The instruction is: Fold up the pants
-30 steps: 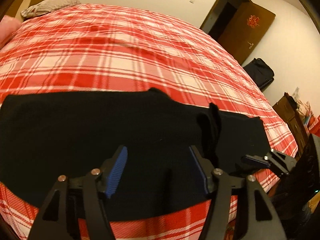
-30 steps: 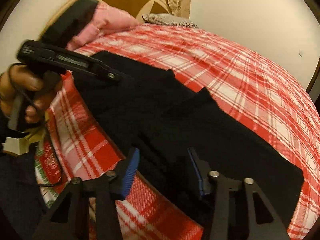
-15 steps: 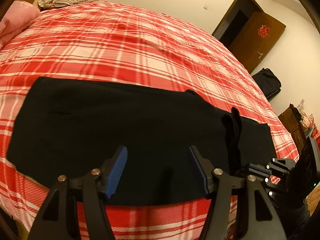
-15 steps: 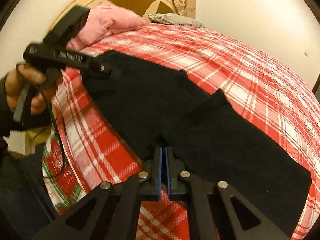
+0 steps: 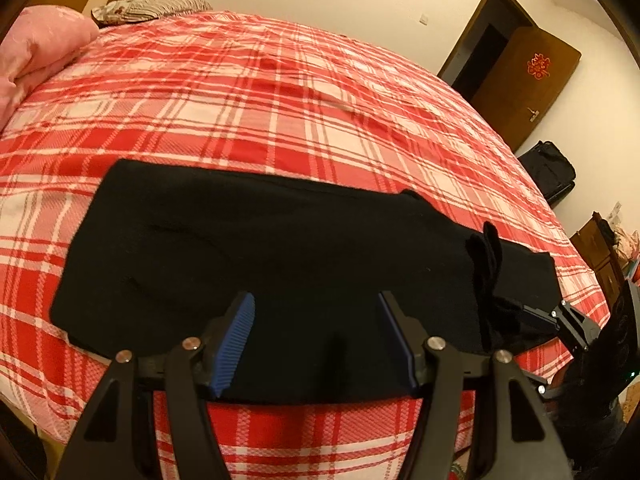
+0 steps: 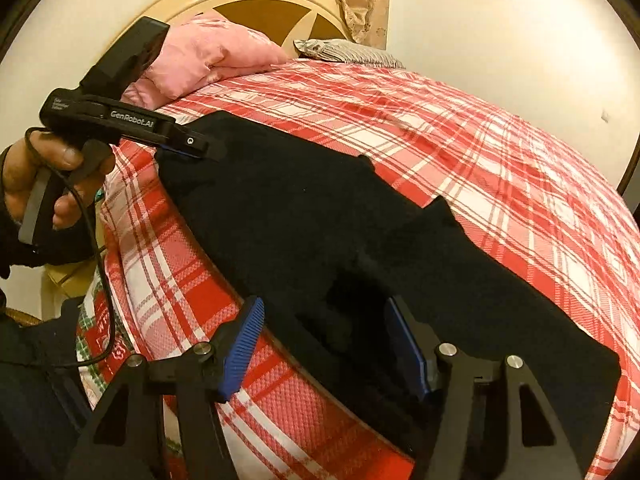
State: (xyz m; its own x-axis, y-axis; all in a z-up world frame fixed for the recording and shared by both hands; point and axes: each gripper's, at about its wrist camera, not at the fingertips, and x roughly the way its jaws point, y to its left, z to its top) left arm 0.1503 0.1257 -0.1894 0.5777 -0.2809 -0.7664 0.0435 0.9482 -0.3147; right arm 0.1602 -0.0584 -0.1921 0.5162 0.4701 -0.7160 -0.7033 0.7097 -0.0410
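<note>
Both the left gripper (image 5: 316, 340) and right gripper (image 6: 328, 348) hang open over the black fabric pants (image 5: 260, 248) along the near edge of the red plaid bed (image 5: 280, 92).

Home bedroom: plaid bed (image 5: 280, 92), headboard (image 6: 256, 4)

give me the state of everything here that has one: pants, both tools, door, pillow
pants: lying flat on the bed, partly folded, one bunched ridge near the right end
left tool: open, holding nothing
right tool: open over the pants' edge
door: open
pink pillow: lying at the headboard
</note>
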